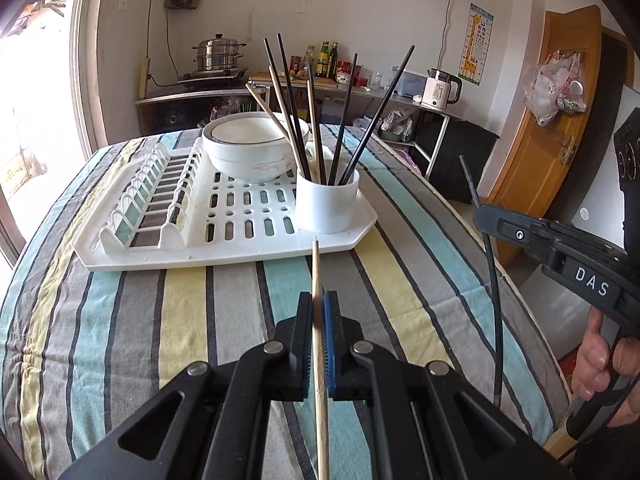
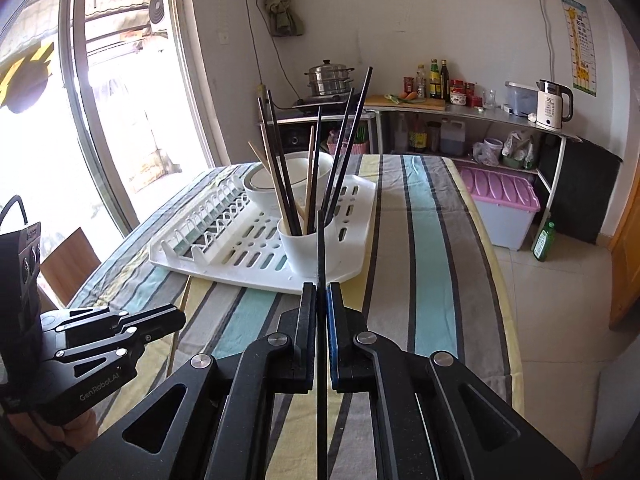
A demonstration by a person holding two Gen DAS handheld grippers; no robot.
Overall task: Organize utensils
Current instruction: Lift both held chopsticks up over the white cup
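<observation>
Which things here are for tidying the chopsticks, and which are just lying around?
For the job: wooden chopstick, black chopstick, cup, rack.
Lying about: bowl, kettle, steamer pot, bottles, pink-lidded box.

Counts only: one white cup (image 1: 327, 204) on one white drying rack (image 1: 224, 216), holding roughly eight chopsticks, about five black (image 1: 352, 120) and three wooden (image 1: 280, 108), though they overlap so the count is loose. Two more chopsticks outside the cup: one wooden chopstick (image 1: 319, 344) and one black chopstick (image 2: 321, 320), each clamped in a gripper. Two grippers, left gripper (image 1: 319, 312) and right gripper (image 2: 321, 300), two fingers each. Bowls (image 1: 248, 148): two, nested on the rack. One striped cloth (image 1: 192, 320) over one counter. Back shelf: one steamer pot (image 1: 218, 54), one kettle (image 1: 440, 88), one pink-lidded bin (image 2: 500, 208).
</observation>
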